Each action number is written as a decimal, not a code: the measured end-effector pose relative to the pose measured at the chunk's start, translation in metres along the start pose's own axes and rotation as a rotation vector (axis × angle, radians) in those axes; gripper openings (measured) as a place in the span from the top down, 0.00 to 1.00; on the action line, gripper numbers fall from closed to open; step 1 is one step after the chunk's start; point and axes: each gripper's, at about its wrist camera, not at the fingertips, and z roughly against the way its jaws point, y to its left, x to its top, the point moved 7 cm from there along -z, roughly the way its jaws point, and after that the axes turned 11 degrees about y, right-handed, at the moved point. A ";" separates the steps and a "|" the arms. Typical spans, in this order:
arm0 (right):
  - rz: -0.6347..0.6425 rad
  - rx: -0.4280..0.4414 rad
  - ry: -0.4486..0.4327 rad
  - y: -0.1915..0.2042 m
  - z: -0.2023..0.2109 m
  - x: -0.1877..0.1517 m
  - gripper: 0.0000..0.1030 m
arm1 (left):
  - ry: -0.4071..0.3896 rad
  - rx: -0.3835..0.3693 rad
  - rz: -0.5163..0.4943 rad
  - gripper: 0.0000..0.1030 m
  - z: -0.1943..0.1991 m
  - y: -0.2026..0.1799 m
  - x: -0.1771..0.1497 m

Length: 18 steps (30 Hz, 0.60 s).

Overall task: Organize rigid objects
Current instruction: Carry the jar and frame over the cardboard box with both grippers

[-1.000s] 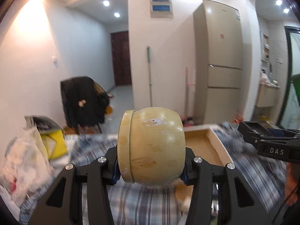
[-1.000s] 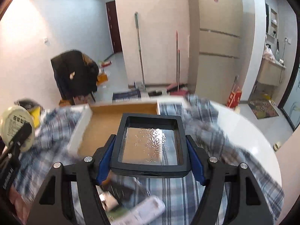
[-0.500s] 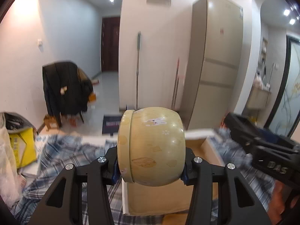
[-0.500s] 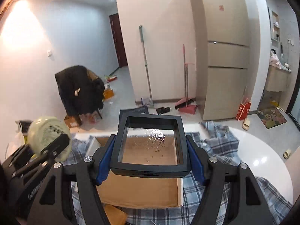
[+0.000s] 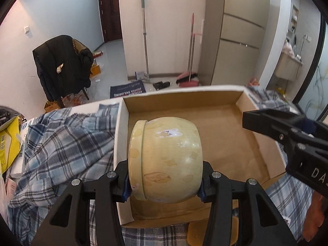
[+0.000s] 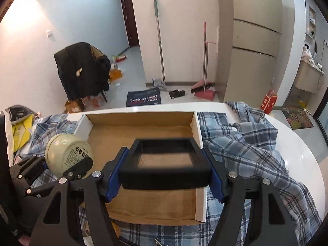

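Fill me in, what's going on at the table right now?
A person is tidying with two handheld tongs. The left tongs are clamped on a round yellow tin, held on its side above the cardboard box. The right tongs grip a shallow black square tray, also over the box. The box looks empty and sits on a plaid shirt spread over the white table. Nothing has been set down yet.

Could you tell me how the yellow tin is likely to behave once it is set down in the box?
Held on its side, the tin bulges round, so it may roll. Its glossy wall probably slips easily in the box.
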 end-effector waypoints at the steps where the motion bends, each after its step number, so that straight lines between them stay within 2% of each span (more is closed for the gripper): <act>1: -0.005 -0.004 0.006 -0.001 -0.003 0.002 0.33 | 0.007 -0.002 -0.001 0.51 -0.002 0.000 -0.002; 11: -0.021 0.014 0.069 -0.007 -0.021 -0.001 0.33 | 0.108 0.016 0.013 0.51 -0.029 0.005 -0.016; 15: -0.017 0.012 0.071 -0.007 -0.022 -0.002 0.33 | 0.105 0.021 0.010 0.51 -0.031 0.005 -0.016; 16: -0.016 0.012 0.073 -0.007 -0.023 -0.002 0.33 | 0.094 0.019 0.012 0.46 -0.029 0.005 -0.015; 17: -0.015 0.013 0.075 -0.006 -0.024 -0.003 0.33 | 0.071 0.014 0.015 0.32 -0.025 0.006 -0.013; 18: -0.014 0.013 0.078 -0.006 -0.025 -0.003 0.33 | 0.035 0.004 0.023 0.24 -0.020 0.006 -0.010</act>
